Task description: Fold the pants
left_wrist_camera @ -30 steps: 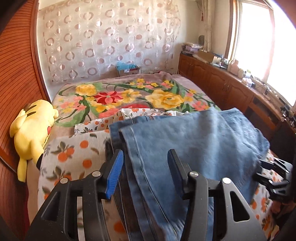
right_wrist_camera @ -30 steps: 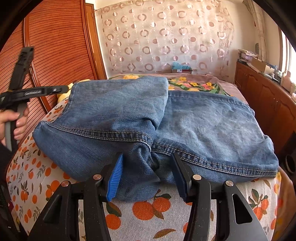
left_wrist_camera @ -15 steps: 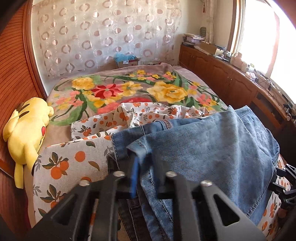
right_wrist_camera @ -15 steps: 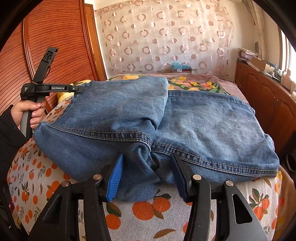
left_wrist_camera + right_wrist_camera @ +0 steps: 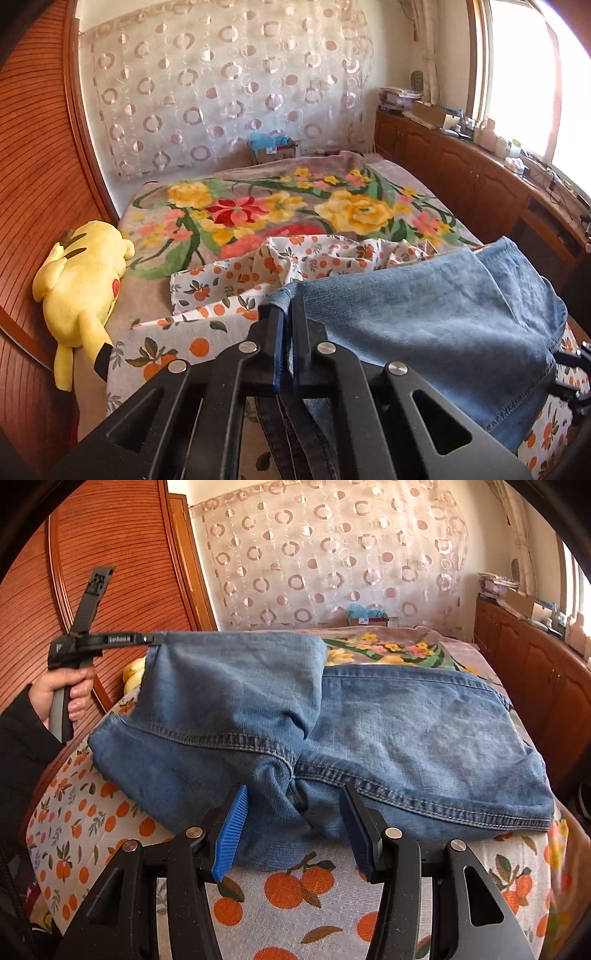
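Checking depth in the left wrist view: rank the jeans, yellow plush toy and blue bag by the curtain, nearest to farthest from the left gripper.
1. jeans, clamped in the left gripper.
2. yellow plush toy, left, against the wood panel.
3. blue bag, beyond the bed's far end.

Black gripper frames, silver screws, ribbed blue pads on fingers; black sleeve.

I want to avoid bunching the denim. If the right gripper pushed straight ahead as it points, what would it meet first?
Most likely the jeans: the right gripper stands open with their bunched crotch seam right between the pads, though the exact gap is unclear.
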The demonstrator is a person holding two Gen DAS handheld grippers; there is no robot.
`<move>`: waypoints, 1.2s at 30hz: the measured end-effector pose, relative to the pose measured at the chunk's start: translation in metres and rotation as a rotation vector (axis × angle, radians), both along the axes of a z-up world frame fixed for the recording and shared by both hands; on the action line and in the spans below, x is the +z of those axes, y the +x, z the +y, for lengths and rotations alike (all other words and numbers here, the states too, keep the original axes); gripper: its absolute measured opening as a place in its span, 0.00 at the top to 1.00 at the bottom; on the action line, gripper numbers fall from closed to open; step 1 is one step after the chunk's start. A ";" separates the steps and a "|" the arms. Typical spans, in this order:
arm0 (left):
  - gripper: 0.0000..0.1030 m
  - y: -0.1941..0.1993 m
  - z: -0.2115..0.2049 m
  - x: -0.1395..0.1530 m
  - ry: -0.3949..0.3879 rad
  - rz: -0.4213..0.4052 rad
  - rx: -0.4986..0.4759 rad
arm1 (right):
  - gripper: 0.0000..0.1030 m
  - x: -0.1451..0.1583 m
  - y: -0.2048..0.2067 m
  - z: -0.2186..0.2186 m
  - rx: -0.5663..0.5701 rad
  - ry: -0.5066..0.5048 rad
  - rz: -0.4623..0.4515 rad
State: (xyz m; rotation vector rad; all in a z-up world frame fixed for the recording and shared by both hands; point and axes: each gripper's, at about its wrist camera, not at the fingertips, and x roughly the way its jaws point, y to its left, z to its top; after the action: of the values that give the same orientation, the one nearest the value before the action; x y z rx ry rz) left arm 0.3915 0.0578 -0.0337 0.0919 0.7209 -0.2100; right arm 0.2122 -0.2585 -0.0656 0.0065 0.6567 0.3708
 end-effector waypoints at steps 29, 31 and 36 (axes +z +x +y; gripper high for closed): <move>0.28 -0.056 -0.075 -0.052 -0.028 0.116 -0.228 | 0.92 0.005 0.019 -0.007 0.081 0.111 0.103; 0.28 -0.055 -0.076 -0.053 -0.024 0.125 -0.225 | 0.92 0.000 0.021 -0.007 0.077 0.104 0.116; 0.28 -0.058 -0.075 -0.054 -0.019 0.136 -0.212 | 0.92 -0.006 0.027 -0.006 0.065 0.115 0.125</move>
State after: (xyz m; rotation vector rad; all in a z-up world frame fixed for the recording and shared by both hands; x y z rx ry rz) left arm 0.3333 -0.0176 -0.0877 0.1367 0.8449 -0.4287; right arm 0.2389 -0.2646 -0.0712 0.1188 0.7592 0.4732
